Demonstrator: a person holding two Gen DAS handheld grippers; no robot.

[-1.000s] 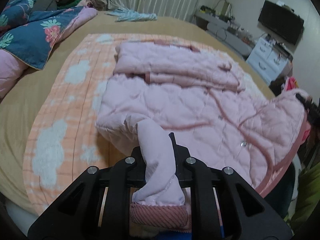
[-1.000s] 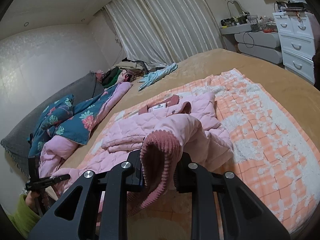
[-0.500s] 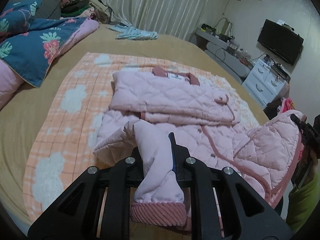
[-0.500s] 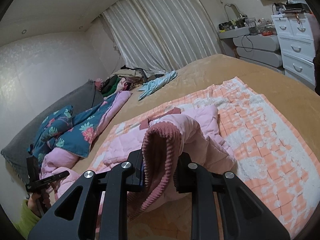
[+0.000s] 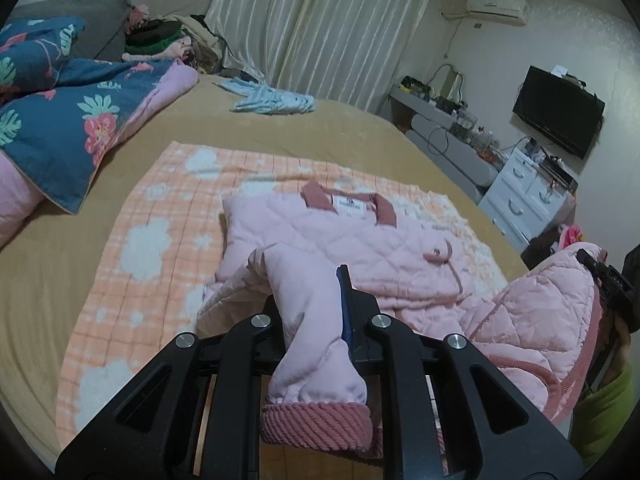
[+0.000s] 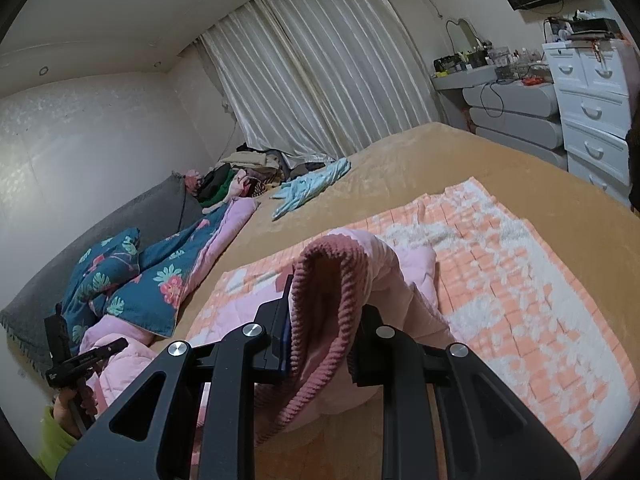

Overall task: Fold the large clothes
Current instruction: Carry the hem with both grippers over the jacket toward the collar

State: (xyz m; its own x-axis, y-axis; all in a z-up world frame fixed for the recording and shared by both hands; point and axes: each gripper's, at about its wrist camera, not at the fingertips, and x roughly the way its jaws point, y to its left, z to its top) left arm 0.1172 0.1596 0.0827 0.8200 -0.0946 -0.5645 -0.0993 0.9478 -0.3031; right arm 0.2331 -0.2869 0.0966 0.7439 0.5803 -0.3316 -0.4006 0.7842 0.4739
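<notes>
A: Jacket (image 5: 360, 248)? Where is it?

B: On the orange blanket (image 5: 160, 240) on the bed (image 5: 360, 128), collar end flat and facing the curtains. Near end is up off the blanket, hanging between the 2 grippers.

A: Left gripper (image 5: 316, 320)?

B: Fingers clamped on jacket fabric just above a ribbed cuff (image 5: 316, 420); the cuff hangs below the jaws, toward the camera. No gap visible around the cloth.

A: Right gripper (image 6: 324, 332)?

B: Same, pinched shut on the ribbed hem band (image 6: 328, 280), which loops up over the fingers. Quilted fabric drapes off both sides.

A: Handling?

B: Soft, puffy quilting, looks light. Droops wherever unsupported, won't hold a crease by itself. I'd guess the smooth shell slides in a pinch; the rib knit is thicker and gives better bite. The padding bulks up once doubled.

A: Best hold?

B: The ribbed edges, as now: 2 points, well apart, so the lifted edge stays straight. My read is a bottom-to-collar fold is in hand.

A: Risk?

B: Sag in the middle between the 2 holds, or a sleeve bunching underneath. Can't see the underside.
</notes>
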